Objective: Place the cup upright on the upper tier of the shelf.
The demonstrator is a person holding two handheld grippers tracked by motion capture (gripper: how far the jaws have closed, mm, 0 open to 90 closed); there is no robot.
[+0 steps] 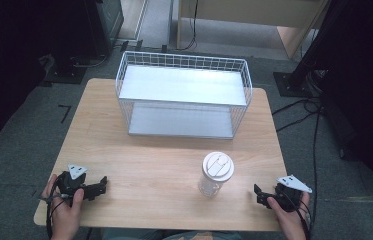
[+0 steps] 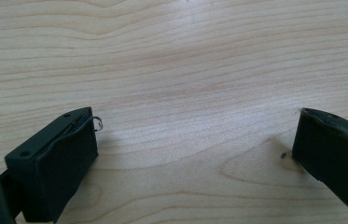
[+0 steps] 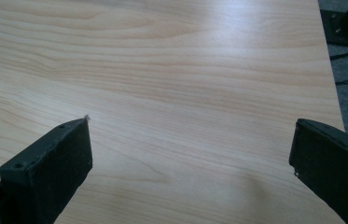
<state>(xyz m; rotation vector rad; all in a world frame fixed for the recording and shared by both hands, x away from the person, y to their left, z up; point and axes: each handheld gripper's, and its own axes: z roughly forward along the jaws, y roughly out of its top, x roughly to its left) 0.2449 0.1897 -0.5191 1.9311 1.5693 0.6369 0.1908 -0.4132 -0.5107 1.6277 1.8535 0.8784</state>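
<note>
Nothing moved yet: cup point(image 1: 217, 174) untouched on the near table point(image 1: 144, 165)
Left gripper point(image 1: 103, 184) and right gripper point(image 1: 258, 194) rest apart, jaws wide, holding nothing; wire rack point(image 1: 184, 95) stands far

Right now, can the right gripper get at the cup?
Probably yes. The right gripper sits beside the cup with bare table between them, and its jaws stand open and empty.

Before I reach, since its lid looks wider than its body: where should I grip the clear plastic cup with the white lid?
Grip the clear plastic cup with the white lid around its body below the lid, coming level from the right gripper side; it stands upright.
</note>
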